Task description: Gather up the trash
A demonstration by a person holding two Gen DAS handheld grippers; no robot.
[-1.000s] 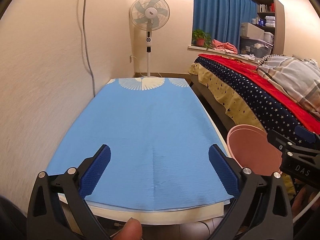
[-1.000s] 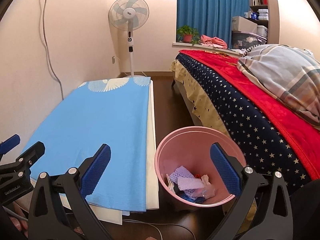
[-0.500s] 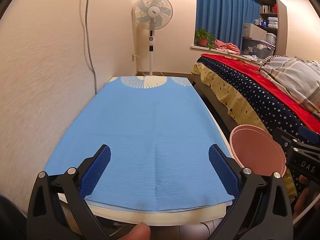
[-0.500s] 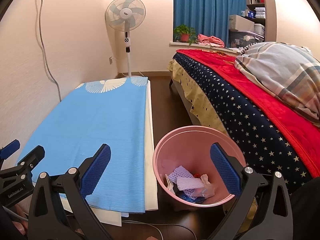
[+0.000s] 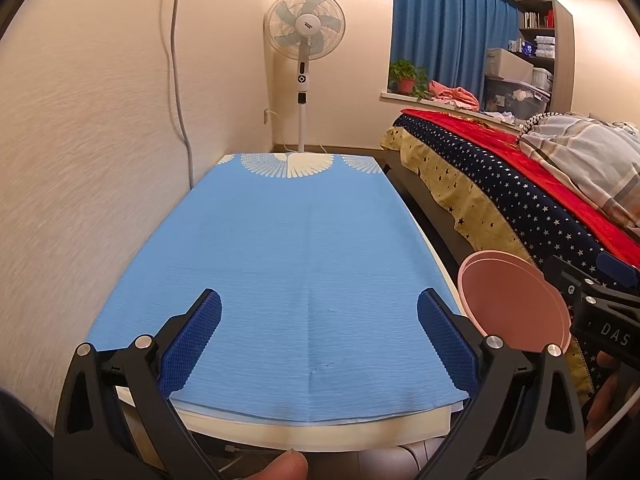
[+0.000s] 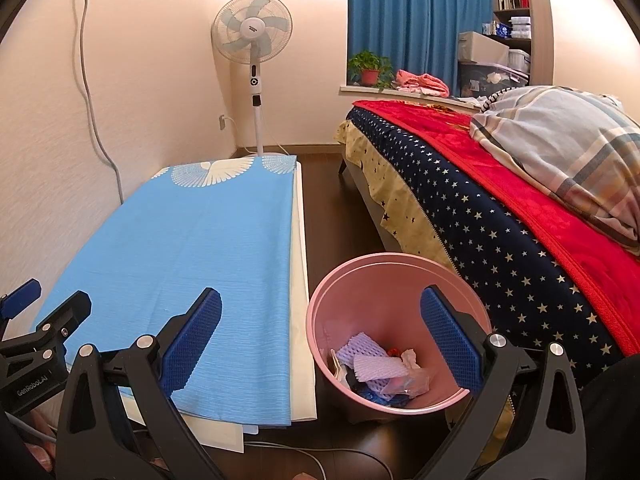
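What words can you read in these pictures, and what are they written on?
"DAS": white letters on the black body of the right tongs, seen from the left wrist camera; the word may be cut off.
"GenRobot.AI": white letters on the body of the left tongs, seen from the right wrist camera.
Standing fan: a small label on the hub, too small to read.
Books and boxes on the shelf: too small and blurred to read.
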